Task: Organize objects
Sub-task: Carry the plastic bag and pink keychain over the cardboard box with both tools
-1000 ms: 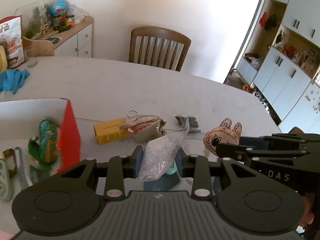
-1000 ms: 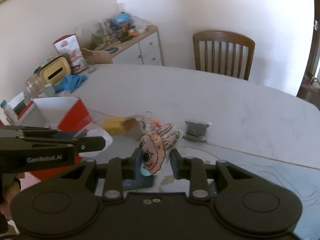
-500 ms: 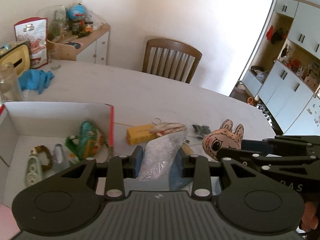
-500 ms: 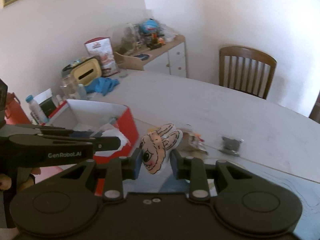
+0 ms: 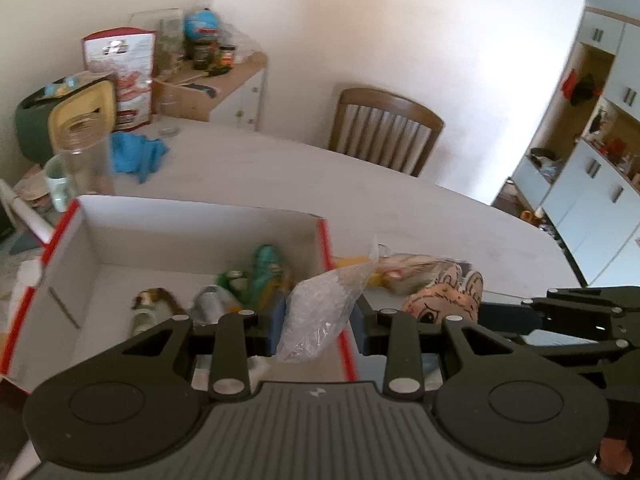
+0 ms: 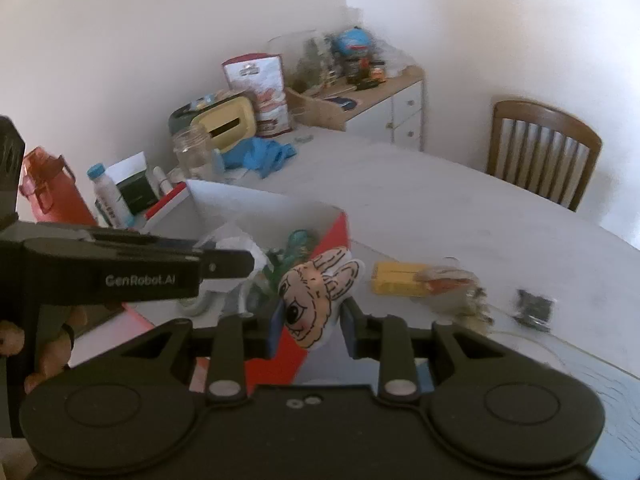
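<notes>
Because the red-edged box seems the collecting place, the left tool grips a clear plastic bag over its right wall, the box's contents at ten o'clock of the tool. From the right wrist, the right tool clamps a rabbit-face toy, the box's red corner just beyond at twelve o'clock, the yellow packet on the bench at two o'clock.

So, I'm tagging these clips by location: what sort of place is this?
Most likely a dining room in a home. A large white table has a wooden slat-back chair drawn up to it, a cluttered sideboard stands against the wall, and white cupboards with open shelves fill one side.
</notes>
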`<state>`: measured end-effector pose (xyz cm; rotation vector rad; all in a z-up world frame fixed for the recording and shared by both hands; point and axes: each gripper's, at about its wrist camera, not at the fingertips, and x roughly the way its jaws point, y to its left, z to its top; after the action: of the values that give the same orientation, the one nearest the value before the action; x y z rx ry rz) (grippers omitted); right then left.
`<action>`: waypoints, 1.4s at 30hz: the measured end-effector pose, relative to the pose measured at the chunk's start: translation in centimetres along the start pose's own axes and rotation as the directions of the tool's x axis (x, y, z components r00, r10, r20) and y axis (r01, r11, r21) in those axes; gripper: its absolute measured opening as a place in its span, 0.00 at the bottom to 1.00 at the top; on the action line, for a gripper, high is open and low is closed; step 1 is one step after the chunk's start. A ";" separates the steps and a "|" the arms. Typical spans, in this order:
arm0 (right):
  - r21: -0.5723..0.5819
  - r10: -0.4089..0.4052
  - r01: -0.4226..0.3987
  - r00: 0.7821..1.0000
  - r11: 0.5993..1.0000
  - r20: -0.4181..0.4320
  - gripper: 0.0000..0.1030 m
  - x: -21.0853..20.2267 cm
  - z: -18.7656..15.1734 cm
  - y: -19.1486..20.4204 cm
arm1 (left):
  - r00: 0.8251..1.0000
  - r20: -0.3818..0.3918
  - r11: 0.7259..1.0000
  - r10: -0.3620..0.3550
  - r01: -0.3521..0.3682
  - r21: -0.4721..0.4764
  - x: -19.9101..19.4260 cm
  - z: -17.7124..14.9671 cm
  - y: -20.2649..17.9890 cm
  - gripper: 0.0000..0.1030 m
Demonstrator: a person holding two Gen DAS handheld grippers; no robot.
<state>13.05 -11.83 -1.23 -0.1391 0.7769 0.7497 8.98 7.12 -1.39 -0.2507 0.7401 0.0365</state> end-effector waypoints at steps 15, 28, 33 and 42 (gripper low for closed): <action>-0.091 0.046 -0.052 0.997 0.995 -0.066 0.28 5.7 1.8 4.9 | 0.987 -0.022 0.986 0.161 -0.161 -0.038 2.8 1.9 8.3 0.33; -0.135 0.089 -0.112 0.983 0.985 -0.160 0.29 12.1 2.1 8.3 | 0.966 -0.099 0.970 0.240 -0.243 -0.019 8.2 2.9 12.0 0.33; -0.151 0.099 -0.132 0.973 0.980 -0.206 0.27 14.3 1.7 9.3 | 0.959 -0.143 0.968 0.245 -0.249 -0.010 10.1 3.3 12.4 0.33; -0.138 0.119 -0.154 0.964 0.978 -0.237 0.30 15.5 1.3 9.2 | 0.939 -0.239 0.968 0.248 -0.249 0.028 12.6 3.2 12.6 0.33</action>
<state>15.08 4.08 -9.47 -0.3192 0.9534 0.9372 18.86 19.39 -10.25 -0.1641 1.0115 0.2514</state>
